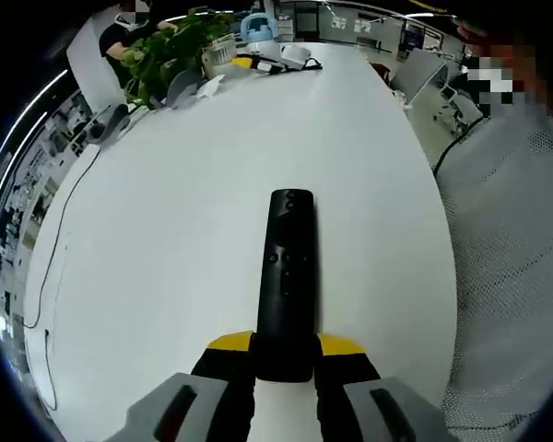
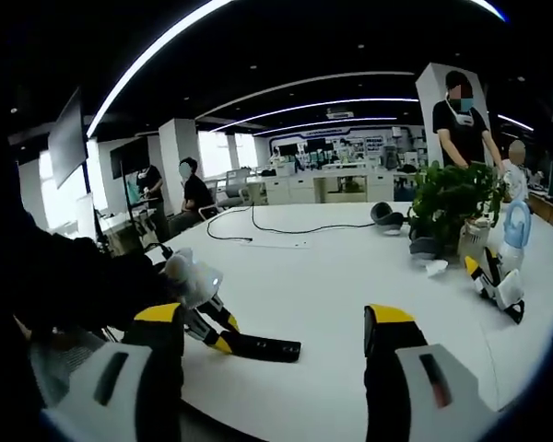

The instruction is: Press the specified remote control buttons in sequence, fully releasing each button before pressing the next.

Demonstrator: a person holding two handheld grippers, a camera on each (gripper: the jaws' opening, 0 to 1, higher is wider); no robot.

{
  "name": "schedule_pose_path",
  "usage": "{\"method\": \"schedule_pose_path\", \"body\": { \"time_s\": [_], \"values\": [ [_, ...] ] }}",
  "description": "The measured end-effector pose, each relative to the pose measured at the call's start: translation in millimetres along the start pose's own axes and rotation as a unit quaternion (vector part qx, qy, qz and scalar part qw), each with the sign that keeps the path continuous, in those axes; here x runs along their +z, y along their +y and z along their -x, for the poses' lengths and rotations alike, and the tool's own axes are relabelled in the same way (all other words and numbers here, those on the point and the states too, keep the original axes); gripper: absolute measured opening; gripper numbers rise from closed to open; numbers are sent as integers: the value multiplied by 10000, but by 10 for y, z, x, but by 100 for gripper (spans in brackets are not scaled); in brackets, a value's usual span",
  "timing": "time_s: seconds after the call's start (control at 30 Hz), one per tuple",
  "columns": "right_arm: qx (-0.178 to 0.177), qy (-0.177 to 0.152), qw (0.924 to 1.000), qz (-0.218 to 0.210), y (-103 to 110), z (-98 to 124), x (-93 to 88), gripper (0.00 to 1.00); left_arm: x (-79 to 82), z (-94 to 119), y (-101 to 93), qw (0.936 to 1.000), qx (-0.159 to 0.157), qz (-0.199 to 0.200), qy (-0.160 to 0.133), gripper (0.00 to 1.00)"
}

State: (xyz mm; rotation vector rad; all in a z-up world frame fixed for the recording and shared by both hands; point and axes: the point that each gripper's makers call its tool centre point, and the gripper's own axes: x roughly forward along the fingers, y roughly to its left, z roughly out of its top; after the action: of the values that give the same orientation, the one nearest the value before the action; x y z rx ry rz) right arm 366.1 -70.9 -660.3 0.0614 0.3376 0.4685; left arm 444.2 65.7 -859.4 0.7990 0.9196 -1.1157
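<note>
A long black remote control (image 1: 287, 276) lies lengthwise on the white table (image 1: 184, 230), buttons up. My left gripper (image 1: 286, 354) is shut on its near end, its yellow-tipped jaws pressing both sides. In the right gripper view, that same remote (image 2: 258, 347) lies flat on the table, held at its left end by the left gripper (image 2: 217, 336), which comes in from the left. My right gripper (image 2: 276, 327) stands open above the table, its yellow-tipped fingers (image 2: 387, 322) wide apart with nothing between them.
A potted green plant (image 1: 166, 51) (image 2: 452, 198), a white-and-blue gadget (image 2: 511, 235) and small items stand at the table's far end. A black cable (image 2: 258, 226) runs across the table. A person in a white mesh garment (image 1: 511, 239) stands at the table's right edge. Other people are behind.
</note>
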Motion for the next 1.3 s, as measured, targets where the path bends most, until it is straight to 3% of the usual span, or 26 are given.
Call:
{"method": "schedule_pose_path", "body": {
  "time_s": [0.7, 1.03, 1.3],
  "values": [
    [-87, 377, 9992, 90, -32, -64, -138, 78, 121, -64, 736, 9984, 396, -354, 194, 23],
    [-295, 602, 9977, 100, -105, -89, -225, 79, 248, -147, 1251, 9956, 621, -649, 284, 23],
    [-293, 820, 9961, 137, -107, -110, -300, 79, 318, -193, 1539, 9942, 663, -759, 363, 23]
  ]
}}
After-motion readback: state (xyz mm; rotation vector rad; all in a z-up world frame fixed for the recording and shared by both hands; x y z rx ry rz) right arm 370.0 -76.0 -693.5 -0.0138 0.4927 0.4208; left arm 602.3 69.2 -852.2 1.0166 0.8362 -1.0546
